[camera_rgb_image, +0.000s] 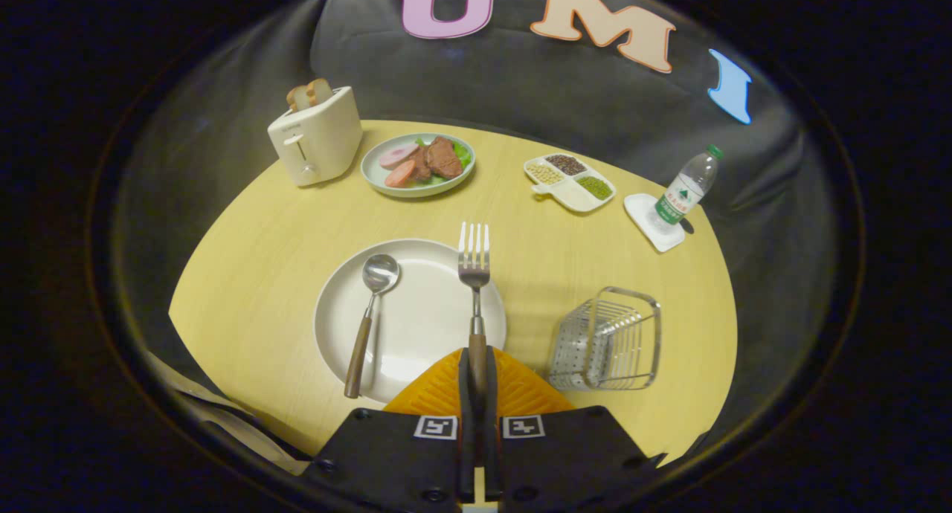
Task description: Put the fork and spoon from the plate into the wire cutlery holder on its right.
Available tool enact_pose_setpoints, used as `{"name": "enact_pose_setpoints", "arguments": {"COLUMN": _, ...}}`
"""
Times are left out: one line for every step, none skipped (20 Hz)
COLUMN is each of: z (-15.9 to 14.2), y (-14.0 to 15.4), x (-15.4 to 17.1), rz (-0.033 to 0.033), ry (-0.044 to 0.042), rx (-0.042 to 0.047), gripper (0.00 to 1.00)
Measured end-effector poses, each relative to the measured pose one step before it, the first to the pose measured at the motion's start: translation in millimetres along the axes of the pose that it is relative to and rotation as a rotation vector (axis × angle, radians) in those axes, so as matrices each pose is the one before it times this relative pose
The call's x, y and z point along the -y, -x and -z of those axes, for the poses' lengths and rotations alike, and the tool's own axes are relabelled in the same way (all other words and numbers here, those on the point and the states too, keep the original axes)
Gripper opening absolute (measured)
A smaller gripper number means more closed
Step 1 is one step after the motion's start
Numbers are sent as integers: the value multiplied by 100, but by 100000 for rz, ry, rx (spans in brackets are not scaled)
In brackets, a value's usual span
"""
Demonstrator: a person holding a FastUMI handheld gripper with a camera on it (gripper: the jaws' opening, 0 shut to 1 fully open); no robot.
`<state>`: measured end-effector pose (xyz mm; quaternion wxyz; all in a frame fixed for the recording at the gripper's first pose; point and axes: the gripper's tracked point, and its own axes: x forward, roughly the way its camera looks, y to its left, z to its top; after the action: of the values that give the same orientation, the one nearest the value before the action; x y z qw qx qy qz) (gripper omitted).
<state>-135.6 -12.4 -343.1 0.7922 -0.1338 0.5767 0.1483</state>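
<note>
One slip risks dropping the fork [474,275]: gripper [477,372] clenched on its handle, holder [608,340] lower right, spoon [370,312] waiting

**Obscured and Indeterminate Items**

Fork [474,275]: near end of its wooden handle is hidden between the closed fingers of the gripper [477,364]. Plate [413,316]: near right rim is covered by those fingers. Water bottle [686,189]: label too small to make out.
</note>
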Motion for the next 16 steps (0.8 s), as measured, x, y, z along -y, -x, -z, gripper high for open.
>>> {"name": "enact_pose_setpoints", "arguments": {"z": -69, "y": 850, "x": 1010, "rz": 752, "ry": -751, "rx": -619, "gripper": 8}}
{"name": "enact_pose_setpoints", "arguments": {"z": 12, "y": 761, "x": 1050, "rz": 840, "ry": -708, "rx": -651, "gripper": 8}}
{"name": "enact_pose_setpoints", "arguments": {"z": 101, "y": 709, "x": 1109, "rz": 801, "ry": -879, "rx": -796, "gripper": 8}}
{"name": "enact_pose_setpoints", "arguments": {"z": 209, "y": 606, "x": 1173, "rz": 1012, "ry": -940, "rx": -1209, "gripper": 8}}
{"name": "enact_pose_setpoints", "arguments": {"z": 87, "y": 557, "x": 1196, "rz": 927, "ry": -1037, "rx": -917, "gripper": 8}}
{"name": "enact_pose_setpoints", "arguments": {"z": 362, "y": 280, "x": 1109, "rz": 1276, "ry": -838, "rx": -1548, "gripper": 8}}
{"name": "enact_pose_setpoints", "arguments": {"z": 467, "y": 284, "x": 1225, "rz": 1340, "ry": -621, "rx": -1805, "gripper": 8}}
{"name": "enact_pose_setpoints", "arguments": {"z": 576, "y": 225, "x": 1012, "rz": 1357, "ry": -402, "rx": -2270, "gripper": 8}}
{"name": "enact_pose_setpoints", "arguments": {"z": 683, "y": 116, "x": 967, "rz": 1034, "ry": 239, "rx": -2947, "gripper": 8}}
{"name": "enact_pose_setpoints", "arguments": {"z": 805, "y": -113, "x": 684, "rz": 816, "ry": 441, "rx": -3166, "gripper": 8}}
{"name": "enact_pose_setpoints", "arguments": {"z": 606, "y": -134, "x": 607, "rz": 933, "ry": 317, "rx": -2498, "gripper": 8}}
{"name": "enact_pose_setpoints", "arguments": {"z": 496, "y": -248, "x": 220, "rz": 102, "ry": 584, "rx": -2488, "gripper": 8}}
{"name": "enact_pose_setpoints", "arguments": {"z": 224, "y": -248, "x": 36, "rz": -210, "ry": -34, "rx": -1498, "gripper": 8}}
{"name": "enact_pose_setpoints", "arguments": {"z": 145, "y": -341, "x": 2, "rz": -359, "ry": -446, "rx": -975, "gripper": 8}}
{"name": "enact_pose_setpoints", "arguments": {"z": -583, "y": -461, "x": 474, "rz": 49, "ry": -767, "rx": -857, "gripper": 8}}
{"name": "enact_pose_setpoints", "arguments": {"z": -53, "y": -337, "x": -17, "rz": -171, "ry": -423, "rx": -590, "gripper": 8}}
